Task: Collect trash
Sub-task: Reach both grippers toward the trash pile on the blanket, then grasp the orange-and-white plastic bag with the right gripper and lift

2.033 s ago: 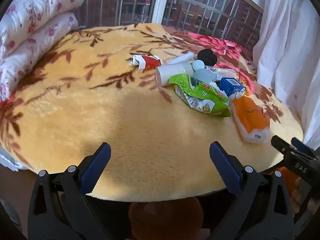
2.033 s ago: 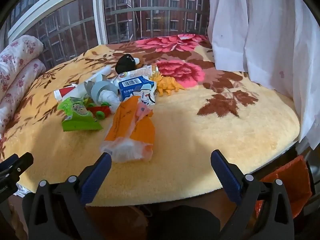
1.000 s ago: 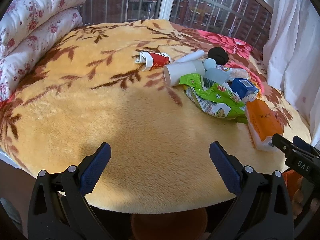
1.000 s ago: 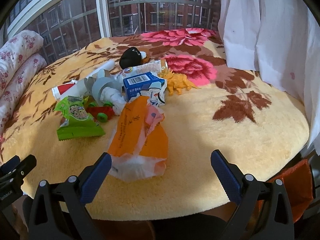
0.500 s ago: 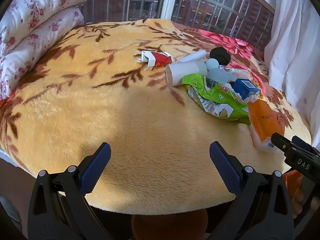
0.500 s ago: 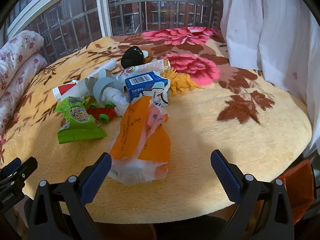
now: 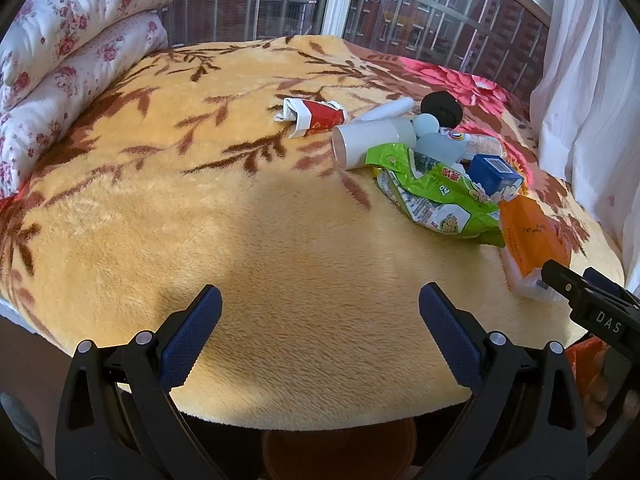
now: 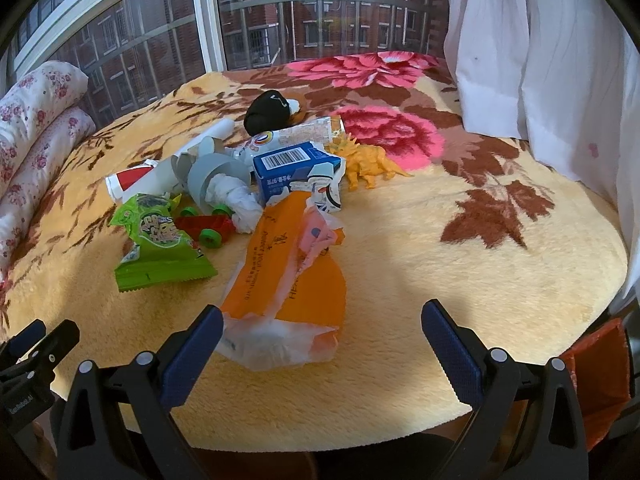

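Change: both grippers brought nearer the trash pile | Step: approach, nothing grasped | right gripper (image 8: 322,318) wide open, empty, orange wrapper (image 8: 286,280) at its left fingertip on the bed (image 8: 500,280) | left gripper (image 7: 320,308) wide open, empty | Next: wrapper to be straddled and pinched.

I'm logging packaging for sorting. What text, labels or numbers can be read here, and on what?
"DAS": on the right gripper, seen from the left wrist camera.
"HEA...": cut off, on the torn orange plastic wrapper.
Blue milk carton: barcode, digits unreadable.
Green snack bag: lettering too blurred.
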Motion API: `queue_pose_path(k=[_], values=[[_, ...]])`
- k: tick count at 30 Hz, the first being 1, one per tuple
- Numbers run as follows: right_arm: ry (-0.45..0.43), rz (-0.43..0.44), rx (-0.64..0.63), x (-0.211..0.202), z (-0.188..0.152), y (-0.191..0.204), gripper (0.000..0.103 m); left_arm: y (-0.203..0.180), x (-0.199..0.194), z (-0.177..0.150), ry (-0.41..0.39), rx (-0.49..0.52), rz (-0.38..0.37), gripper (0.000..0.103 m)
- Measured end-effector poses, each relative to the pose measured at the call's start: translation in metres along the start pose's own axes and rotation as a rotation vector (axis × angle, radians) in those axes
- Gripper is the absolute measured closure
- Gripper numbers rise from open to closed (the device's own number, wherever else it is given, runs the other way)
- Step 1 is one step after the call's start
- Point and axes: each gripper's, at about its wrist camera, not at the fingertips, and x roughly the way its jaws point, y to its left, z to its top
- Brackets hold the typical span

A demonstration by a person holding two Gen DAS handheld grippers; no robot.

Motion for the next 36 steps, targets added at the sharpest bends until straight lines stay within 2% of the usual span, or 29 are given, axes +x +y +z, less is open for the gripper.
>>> queue_pose_path(k=[17, 27, 36], values=[[0.015, 0.007, -0.014, 0.009, 0.007, 0.007, 0.005, 0.005, 0.004, 0.004, 0.006, -0.01, 0.001, 0.007], [0.036, 0.014, -0.016, 0.028, 0.014, 0.011, 0.005, 0.009, 0.012, 0.006, 0.019, -0.019, 0.006, 0.007], [0.083, 0.059, 0.017, 0.054, 0.029, 0.012, 0.005, 0.011, 0.021, 0.007, 0.03, -0.019, 0.017, 0.007]])
